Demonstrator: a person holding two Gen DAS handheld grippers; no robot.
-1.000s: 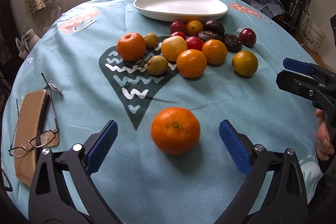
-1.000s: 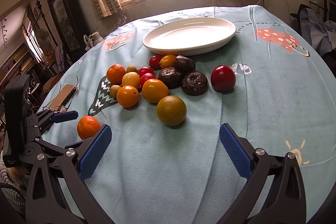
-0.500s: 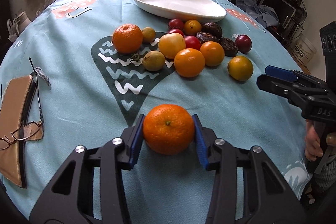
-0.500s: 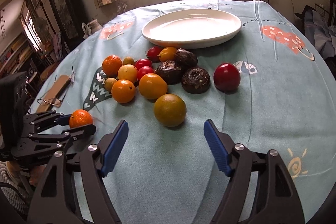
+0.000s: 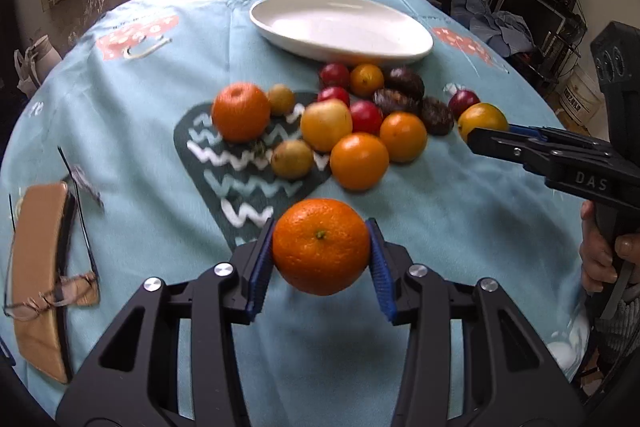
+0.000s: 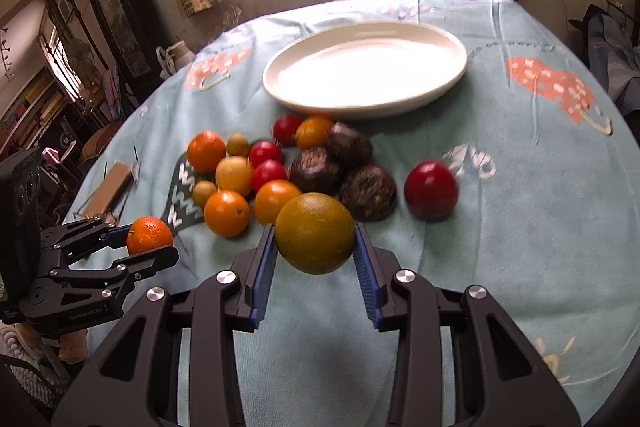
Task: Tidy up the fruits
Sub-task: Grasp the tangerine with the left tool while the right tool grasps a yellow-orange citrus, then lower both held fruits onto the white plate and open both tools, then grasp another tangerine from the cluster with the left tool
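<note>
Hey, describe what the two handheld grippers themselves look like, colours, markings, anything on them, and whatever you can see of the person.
Both the left gripper and the right gripper are black plastic frames with triangular cut-outs, silver bolt heads at the pivots and ribbed blue pads lining the jaws. The right one carries white "DAS" lettering on its side. A bare hand with a grey knitted cuff grips its handle.

Left gripper point(image 5: 320, 259): wide open 1 s ago, now clamped on the orange point(image 5: 321, 246) w/ both pads, orange looks lifted off the cloth. Right gripper point(image 6: 316, 255): was open short of the greenish-yellow citrus point(image 6: 315, 233), now closed on it, fruit raised from its spot beside the pile.
</note>
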